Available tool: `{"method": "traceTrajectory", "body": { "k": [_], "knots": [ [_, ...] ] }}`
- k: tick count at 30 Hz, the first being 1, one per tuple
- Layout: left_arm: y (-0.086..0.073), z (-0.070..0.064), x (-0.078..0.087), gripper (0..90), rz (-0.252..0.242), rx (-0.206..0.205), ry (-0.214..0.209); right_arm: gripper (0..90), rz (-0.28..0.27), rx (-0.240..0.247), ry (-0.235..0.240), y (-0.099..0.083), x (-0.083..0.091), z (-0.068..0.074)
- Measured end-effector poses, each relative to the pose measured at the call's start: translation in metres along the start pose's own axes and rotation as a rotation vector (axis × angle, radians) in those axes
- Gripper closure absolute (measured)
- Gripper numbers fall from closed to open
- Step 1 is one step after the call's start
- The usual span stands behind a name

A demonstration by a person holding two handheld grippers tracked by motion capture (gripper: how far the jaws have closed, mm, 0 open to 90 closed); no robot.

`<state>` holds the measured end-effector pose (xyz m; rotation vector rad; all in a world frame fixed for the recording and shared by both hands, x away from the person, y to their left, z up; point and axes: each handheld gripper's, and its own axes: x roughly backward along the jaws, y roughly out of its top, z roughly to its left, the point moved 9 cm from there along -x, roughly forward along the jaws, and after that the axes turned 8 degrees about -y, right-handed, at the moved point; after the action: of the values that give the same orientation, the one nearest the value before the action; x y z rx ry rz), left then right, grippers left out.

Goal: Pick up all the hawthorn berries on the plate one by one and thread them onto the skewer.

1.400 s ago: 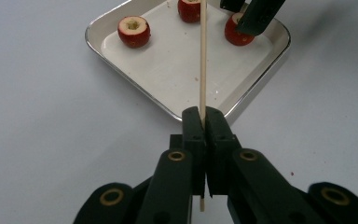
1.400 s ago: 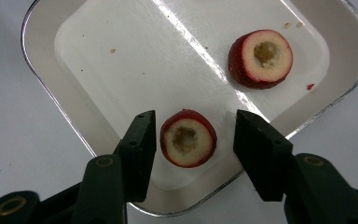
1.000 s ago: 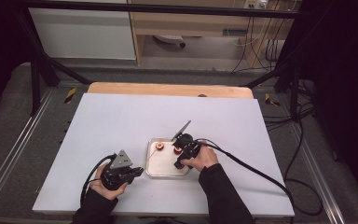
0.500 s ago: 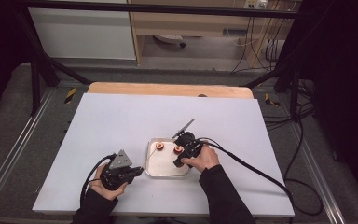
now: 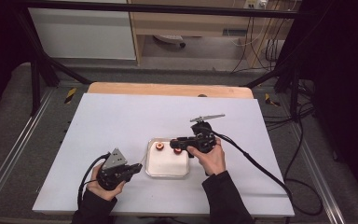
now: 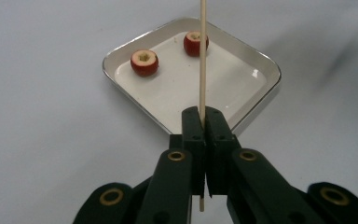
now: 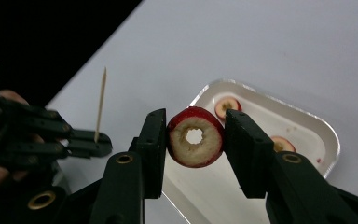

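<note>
The right gripper (image 7: 195, 140) clamps a cored fruit (image 7: 196, 136); the left gripper (image 6: 203, 122) pinches a skewer (image 6: 203, 56). Bring hole and point into line, then push slowly and straight.

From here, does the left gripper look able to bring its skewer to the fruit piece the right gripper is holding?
Probably yes. The left gripper is clamped on the skewer, and the cored fruit piece in the right gripper is raised above the tray, hole exposed, with nothing between them.
</note>
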<state>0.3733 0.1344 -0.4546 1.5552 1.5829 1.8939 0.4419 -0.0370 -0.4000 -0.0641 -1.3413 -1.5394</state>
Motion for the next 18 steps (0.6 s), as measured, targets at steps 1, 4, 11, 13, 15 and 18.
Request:
{"method": "traceTrajectory", "body": {
  "k": [1, 4, 11, 13, 15, 18],
  "knots": [
    [0.001, -0.001, 0.001, 88.2, -0.010, 0.006, 0.000, 60.4, -0.026, -0.017, 0.009, 0.002, 0.002, 0.001],
    [0.003, -0.003, 0.001, 88.2, -0.029, 0.021, -0.001, 60.4, -0.119, -0.060, 0.036, 0.009, 0.006, 0.003],
    [0.004, -0.008, -0.001, 88.2, -0.044, 0.048, 0.001, 60.4, -0.283, -0.160, 0.099, 0.019, 0.008, 0.008],
    [0.005, -0.010, -0.002, 88.2, -0.047, 0.055, -0.001, 60.4, -0.318, -0.194, 0.120, 0.021, 0.008, 0.009],
    [0.006, -0.012, -0.002, 88.3, -0.052, 0.061, -0.004, 60.4, -0.355, -0.217, 0.139, 0.022, 0.009, 0.011],
    [0.007, -0.015, -0.004, 88.2, -0.058, 0.069, -0.007, 60.4, -0.409, -0.234, 0.156, 0.025, 0.010, 0.013]
  ]
}}
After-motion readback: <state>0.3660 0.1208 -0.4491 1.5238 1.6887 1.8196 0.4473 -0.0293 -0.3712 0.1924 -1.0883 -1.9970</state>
